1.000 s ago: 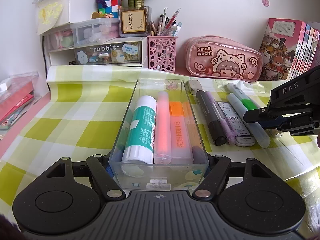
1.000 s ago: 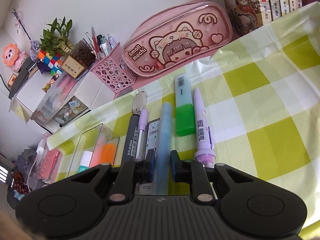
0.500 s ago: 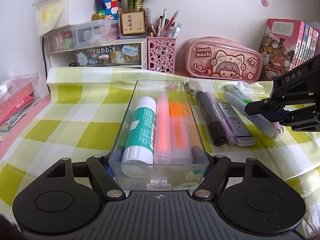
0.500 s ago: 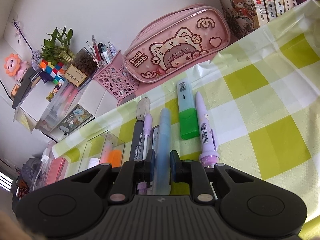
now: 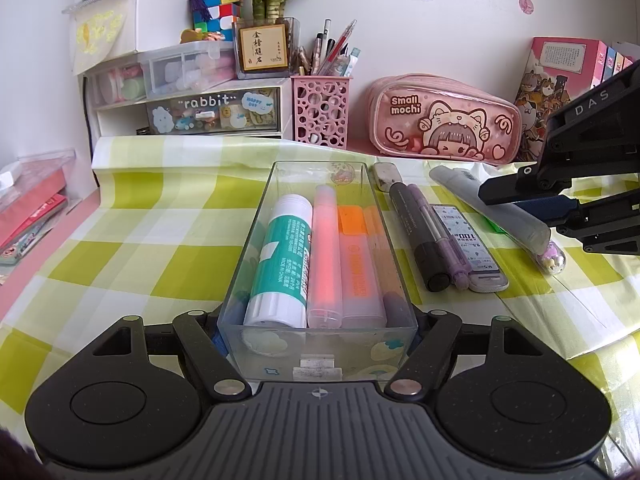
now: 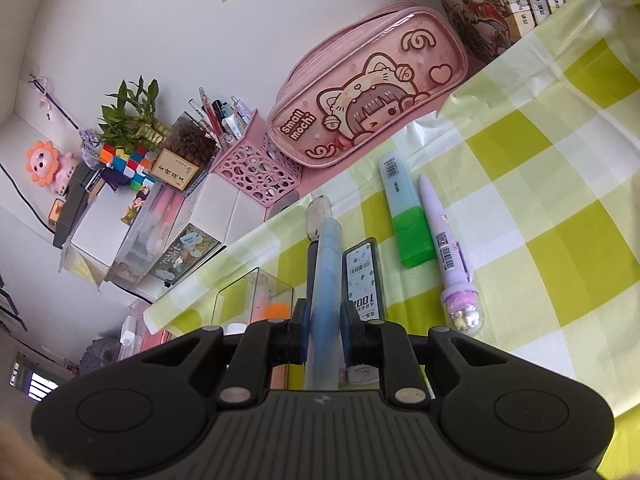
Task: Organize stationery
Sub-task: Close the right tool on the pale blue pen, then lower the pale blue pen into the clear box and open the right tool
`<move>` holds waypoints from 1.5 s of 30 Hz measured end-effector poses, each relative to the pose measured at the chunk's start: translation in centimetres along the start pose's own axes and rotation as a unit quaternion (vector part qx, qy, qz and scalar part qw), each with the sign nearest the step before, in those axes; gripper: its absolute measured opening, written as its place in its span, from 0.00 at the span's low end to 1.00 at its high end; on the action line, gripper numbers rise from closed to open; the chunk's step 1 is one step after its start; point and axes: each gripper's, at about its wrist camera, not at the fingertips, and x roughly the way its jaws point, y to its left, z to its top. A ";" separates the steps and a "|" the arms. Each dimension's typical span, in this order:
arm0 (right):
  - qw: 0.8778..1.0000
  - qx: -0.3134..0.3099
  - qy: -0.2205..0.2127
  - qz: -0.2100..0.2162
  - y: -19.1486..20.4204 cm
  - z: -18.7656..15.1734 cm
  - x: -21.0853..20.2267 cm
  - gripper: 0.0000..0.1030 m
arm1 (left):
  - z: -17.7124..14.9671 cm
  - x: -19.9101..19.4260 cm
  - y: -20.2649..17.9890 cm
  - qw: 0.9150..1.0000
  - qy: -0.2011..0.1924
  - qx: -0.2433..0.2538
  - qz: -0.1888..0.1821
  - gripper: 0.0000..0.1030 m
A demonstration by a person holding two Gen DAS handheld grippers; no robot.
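Jaws right gripper (image 6: 324, 332) clamp blue marker (image 6: 326, 264) | left gripper (image 5: 318, 322) clamps clear tray (image 5: 390, 240)

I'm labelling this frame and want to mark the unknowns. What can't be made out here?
- Left wrist view: the left gripper fingertips are hidden behind the clear box walls, so contact is unclear.
- Left wrist view: a dark item at the box's right is blurred by the plastic.
- Right wrist view: the pale blue pen has its near end hidden under the right gripper body.
- Right wrist view: the refill case print is too small.
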 end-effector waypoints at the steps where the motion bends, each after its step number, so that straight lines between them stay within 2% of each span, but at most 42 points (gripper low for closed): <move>1: 1.000 -0.002 0.000 0.002 0.3 0.0 0.0 0.09 | 0.0 0.0 0.0 1.000 0.000 0.000 0.000 0.71; 9: 0.999 -0.034 0.015 0.024 3.2 -0.7 0.3 0.09 | 0.0 0.0 0.0 1.000 0.000 0.000 0.000 0.71; 19: 0.996 -0.065 0.052 0.025 6.4 -1.9 2.7 0.09 | 0.0 0.0 0.0 1.000 0.000 0.000 0.000 0.71; 25: 0.995 -0.073 0.070 0.016 7.4 -2.2 3.7 0.09 | 0.0 0.0 0.0 1.000 0.000 0.000 0.000 0.71; 31: 0.992 -0.086 0.091 0.026 8.6 -2.3 4.6 0.09 | 0.1 0.0 -0.1 1.000 0.000 0.000 0.000 0.71; 37: 0.987 -0.085 0.130 0.032 8.8 -2.7 6.4 0.09 | 0.1 0.1 -0.1 1.000 0.000 0.000 0.000 0.71; 45: 0.982 -0.104 0.154 0.037 9.8 -2.8 7.3 0.09 | 0.2 0.2 -0.1 1.000 0.000 0.001 0.000 0.71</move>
